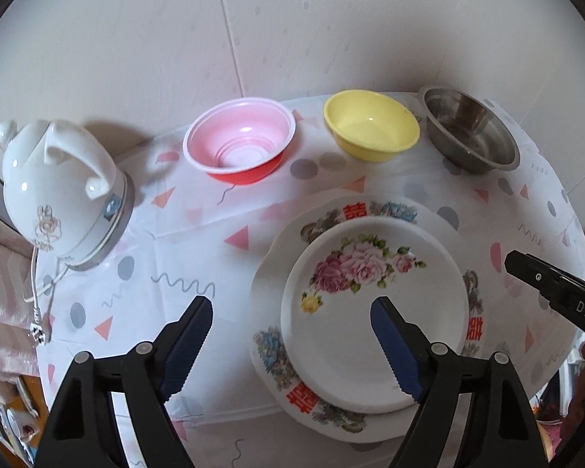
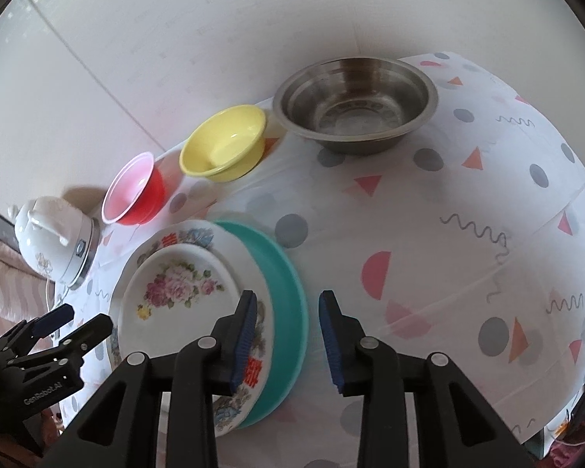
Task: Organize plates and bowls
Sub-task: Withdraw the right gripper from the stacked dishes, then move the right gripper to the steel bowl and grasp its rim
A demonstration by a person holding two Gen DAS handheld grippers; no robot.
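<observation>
A small white rose plate [image 1: 370,312] [image 2: 175,304] lies on a larger flowered plate [image 1: 280,355] [image 2: 199,238]; in the right wrist view both rest on a teal plate [image 2: 288,300]. A red bowl [image 1: 240,142] [image 2: 136,191], a yellow bowl [image 1: 372,124] [image 2: 224,142] and a steel bowl [image 1: 472,132] [image 2: 355,103] stand in a row at the back. My left gripper [image 1: 292,331] [image 2: 70,319] is open above the stack's left side. My right gripper [image 2: 288,335] is open, its jaws on either side of the teal plate's right rim; one of its fingers [image 1: 526,269] shows in the left wrist view.
A white electric kettle [image 1: 62,191] [image 2: 52,240] with a loose cord [image 1: 39,312] stands at the table's left edge. The patterned tablecloth [image 2: 468,234] covers the round table, which stands against a white wall [image 1: 292,31].
</observation>
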